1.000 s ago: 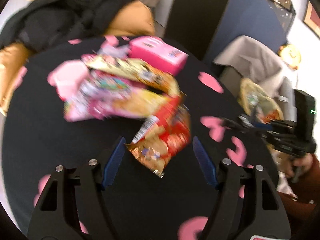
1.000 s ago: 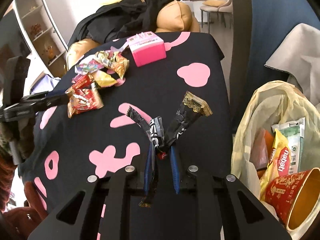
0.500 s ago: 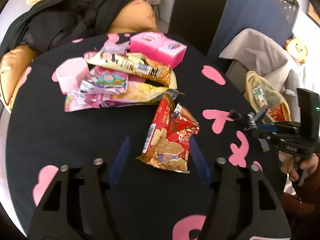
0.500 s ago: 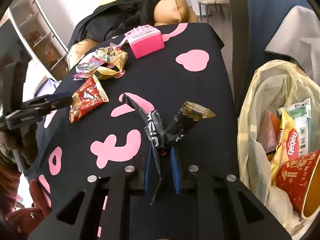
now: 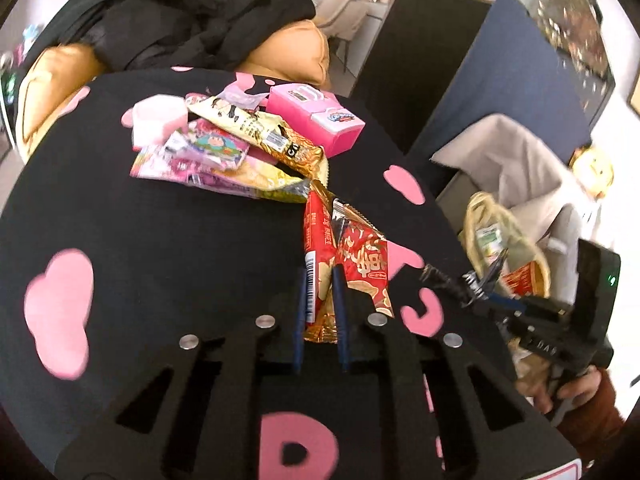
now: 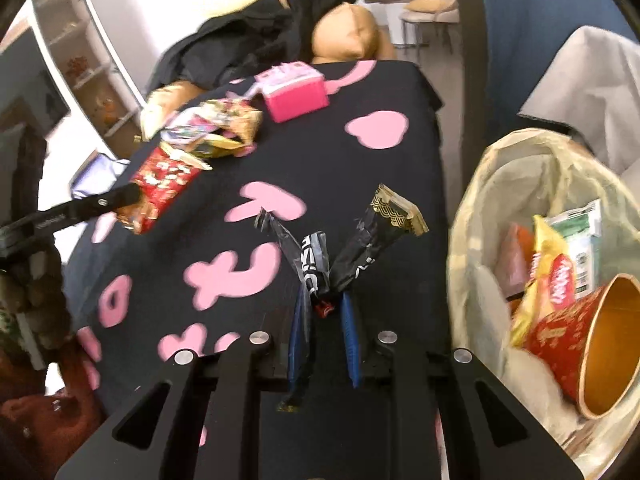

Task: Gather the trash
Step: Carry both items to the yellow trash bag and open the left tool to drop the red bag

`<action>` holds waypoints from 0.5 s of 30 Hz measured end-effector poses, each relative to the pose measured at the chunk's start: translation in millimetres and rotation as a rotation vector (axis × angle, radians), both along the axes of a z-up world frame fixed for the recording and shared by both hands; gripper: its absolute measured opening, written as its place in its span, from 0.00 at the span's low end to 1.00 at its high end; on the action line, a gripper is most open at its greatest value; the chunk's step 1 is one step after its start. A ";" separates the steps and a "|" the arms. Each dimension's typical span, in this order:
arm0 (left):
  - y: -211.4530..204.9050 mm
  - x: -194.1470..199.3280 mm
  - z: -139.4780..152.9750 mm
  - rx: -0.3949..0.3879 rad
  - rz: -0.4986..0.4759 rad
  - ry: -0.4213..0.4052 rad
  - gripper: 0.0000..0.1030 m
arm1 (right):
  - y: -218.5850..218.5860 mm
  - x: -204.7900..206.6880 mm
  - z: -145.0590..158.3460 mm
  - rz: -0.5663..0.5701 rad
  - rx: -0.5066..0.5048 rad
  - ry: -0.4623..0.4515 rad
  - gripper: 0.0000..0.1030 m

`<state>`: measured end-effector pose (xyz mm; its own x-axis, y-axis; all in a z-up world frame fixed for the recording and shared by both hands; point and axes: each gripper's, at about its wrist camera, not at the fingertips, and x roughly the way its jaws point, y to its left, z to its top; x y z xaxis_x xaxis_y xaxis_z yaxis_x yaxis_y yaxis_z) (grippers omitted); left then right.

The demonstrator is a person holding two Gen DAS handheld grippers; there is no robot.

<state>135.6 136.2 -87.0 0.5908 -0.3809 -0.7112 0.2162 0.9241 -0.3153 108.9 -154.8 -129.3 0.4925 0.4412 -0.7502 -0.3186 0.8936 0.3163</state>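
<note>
A: What has changed on the left side?

B: The left gripper (image 5: 319, 280) was standing wide around the red snack packet (image 5: 344, 264) a second ago; its jaws have just been closing, and now they pinch the packet's near end between them. The packet still lies on the black table (image 5: 160, 264), just below the heap of wrappers (image 5: 224, 152) that remains to be cleared.

A: So that piece is secured?

B: It looks gripped, so I judge the next move is a lift and a carry toward the bag.

A: And on the right?

B: The right gripper (image 6: 323, 300) keeps its jaws clamped on the black wrappers (image 6: 352, 248), as before, but it has drifted closer to the trash bag (image 6: 472, 216), which now fills more of its view. The wrappers hang over the table edge, not yet over the bag's mouth.
</note>
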 end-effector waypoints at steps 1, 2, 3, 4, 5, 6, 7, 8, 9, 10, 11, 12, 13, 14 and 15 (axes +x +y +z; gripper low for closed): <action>-0.7 -4.2 -2.2 -0.006 0.006 0.006 0.12 | -0.6 -0.8 0.0 0.008 0.013 0.004 0.19; -1.8 -6.7 -4.1 -0.004 0.008 0.012 0.12 | 0.2 -1.7 0.3 0.017 0.023 0.009 0.19; -3.2 -8.8 -6.4 0.003 0.008 0.020 0.12 | 1.9 -1.7 0.8 0.026 0.026 0.011 0.19; -4.3 -10.2 -7.5 0.014 0.009 0.023 0.12 | 3.4 -1.7 1.0 0.033 0.024 0.015 0.19; -4.3 -11.3 -7.7 0.022 0.012 0.022 0.12 | 6.5 -0.8 0.9 0.051 0.024 0.027 0.19; -3.6 -12.4 -6.7 0.028 0.018 0.018 0.12 | 8.9 0.1 0.1 0.072 0.030 0.041 0.21; -2.4 -13.1 -5.8 0.028 0.022 0.013 0.12 | 12.9 1.9 -2.9 0.107 0.037 0.071 0.27; -1.0 -14.6 -3.9 0.026 0.025 0.007 0.12 | 15.6 2.4 -5.1 0.122 0.035 0.083 0.29; -0.3 -15.3 -3.0 0.025 0.027 0.003 0.12 | 16.4 -0.8 -6.0 0.122 0.028 0.081 0.29; 0.8 -16.3 -2.3 0.023 0.028 0.000 0.12 | 17.6 -1.8 -7.4 0.115 0.015 0.068 0.29; 1.1 -17.5 -1.7 0.021 0.028 -0.001 0.12 | 18.0 -2.7 -7.9 0.109 0.010 0.060 0.29; 1.5 -18.6 -1.1 0.016 0.028 0.001 0.12 | 17.1 -2.8 -8.4 0.106 0.011 0.060 0.30; 1.7 -19.3 -0.8 0.012 0.028 0.003 0.12 | 17.0 -2.3 -8.3 0.098 0.020 0.064 0.30; 1.5 -20.1 -0.2 0.006 0.027 0.005 0.12 | 16.6 -2.0 -8.4 0.092 0.028 0.067 0.30; 1.1 -20.5 0.1 0.004 0.026 0.006 0.12 | 17.2 -0.7 -8.8 0.086 0.035 0.072 0.30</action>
<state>115.1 137.4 -86.9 0.5965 -0.3622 -0.7162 0.1901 0.9307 -0.3123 108.2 -137.6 -138.1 0.3972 0.5063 -0.7655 -0.3690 0.8518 0.3719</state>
